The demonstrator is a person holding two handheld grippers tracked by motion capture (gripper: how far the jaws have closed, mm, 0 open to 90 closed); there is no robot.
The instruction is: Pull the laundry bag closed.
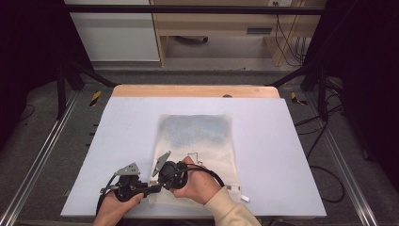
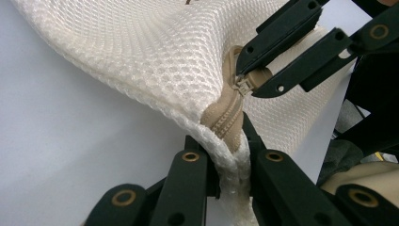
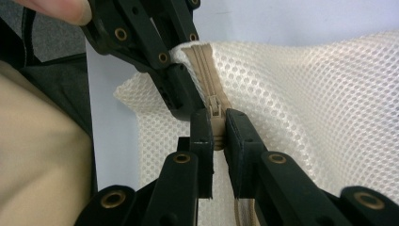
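Pale blue-grey table top [image 1: 117,141], wooden strip along the far edge, dark frame and cabling around it. A white mesh zip bag [image 1: 197,141] is laid flat at the middle, its near edge at the person's side, where both tools are working.

Left gripper [image 1: 155,188] – jaws clenched on the bag's corner, right at the end of the tan zipper tape [image 2: 226,113]; mesh is bunched and lifted between the jaws in the left gripper view. Right gripper [image 1: 159,165] – jaws pinched on the zipper slider [image 3: 215,115], seen gripped from both sides in the right gripper view. The two tools are almost touching.

Step in hand is judged to be running the zip, probably opening it, since the slider sits at the tape's end. To be done well:
- corner kept anchored by the left jaws, so the tape is held taut
- slider drawn straight along the tape line, away from the anchor, not lifted or twisted
- mesh kept out of the slider's path; loose weave beside the teeth could be snagged
- grip on the slider is narrow, so a sideways pull may slip it out.

Contents: a bluish-grey patch [image 1: 195,129] is seen through the mesh in the far half of the bag – possibly a folded cloth, not resolvable from the high view. A thin dark outline near the middle cannot be identified either.
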